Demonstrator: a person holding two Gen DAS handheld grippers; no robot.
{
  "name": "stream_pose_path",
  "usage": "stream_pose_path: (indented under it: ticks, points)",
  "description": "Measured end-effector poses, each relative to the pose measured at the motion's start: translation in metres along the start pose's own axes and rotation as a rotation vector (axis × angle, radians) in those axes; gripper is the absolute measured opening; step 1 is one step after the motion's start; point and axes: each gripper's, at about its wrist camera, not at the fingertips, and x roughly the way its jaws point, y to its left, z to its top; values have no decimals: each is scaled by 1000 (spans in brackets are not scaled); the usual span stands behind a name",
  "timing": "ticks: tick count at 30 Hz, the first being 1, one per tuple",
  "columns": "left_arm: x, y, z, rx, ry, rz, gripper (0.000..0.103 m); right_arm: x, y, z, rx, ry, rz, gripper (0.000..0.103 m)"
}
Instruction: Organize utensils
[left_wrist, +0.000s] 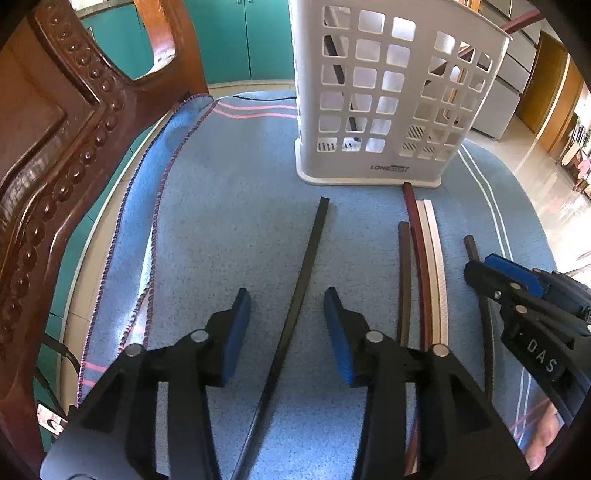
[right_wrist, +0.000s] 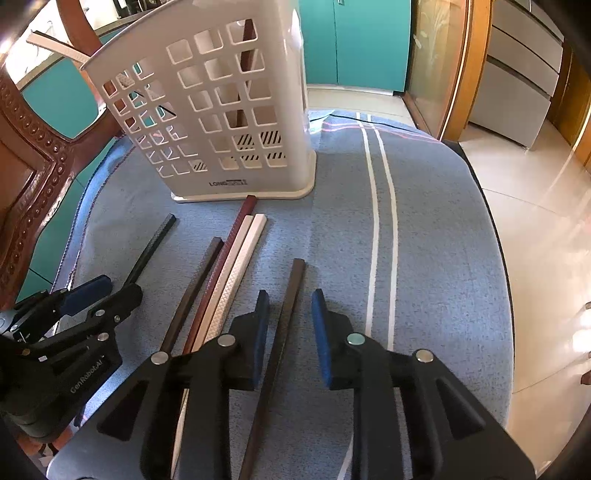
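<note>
- The left gripper (left_wrist: 287, 314) hangs over a long black chopstick (left_wrist: 312, 251) that lies flat on the blue cloth (left_wrist: 229, 192).
- Its two fingers stand partly open, one on each side of the stick. The blue pads (left_wrist: 236, 332) do not touch it. It holds nothing.
- The black chopstick runs the same way the fingers point, straight away toward the white basket (left_wrist: 388, 92). So the fingers sit across the thin side of the stick, which I think is the right way to pinch it.
- The right gripper (right_wrist: 289, 325) hangs over a dark brown chopstick (right_wrist: 291, 295) in the same way.
- Its fingers are only a little open, with a small gap on each side of the stick. From the right wrist view the pads look just clear of it, so it grips nothing.
- This brown stick also points away toward the basket, in line with the fingers.
- Between the two grippers lie four more sticks side by side: a brown one (right_wrist: 195, 291), a dark red one (right_wrist: 231, 251) and two white ones (right_wrist: 243, 254). The dark red tip comes right up to the foot of the basket.
- The basket stands upright at the far end of the cloth. A few sticks already stand inside it.
- Each hand is nearest its own stick, so neither needs to cross over. The left one has the black stick and the right one has the dark brown stick.
- I think the next move is to close on a stick, lift it, tip it up and drop it in the basket. Both sticks lie flat on soft cloth, so the fingers must go low to catch them.
</note>
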Motion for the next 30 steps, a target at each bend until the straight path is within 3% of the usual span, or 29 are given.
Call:
stream_pose_path:
  ticks: [6, 30]
  points:
    - [-3, -5, -3, 38, -26, 40, 55, 0, -5, 0, 7, -4, -7, 37]
    - [2, 1, 2, 61, -47, 60, 64, 5, 21, -11, -65, -34, -88, 44]
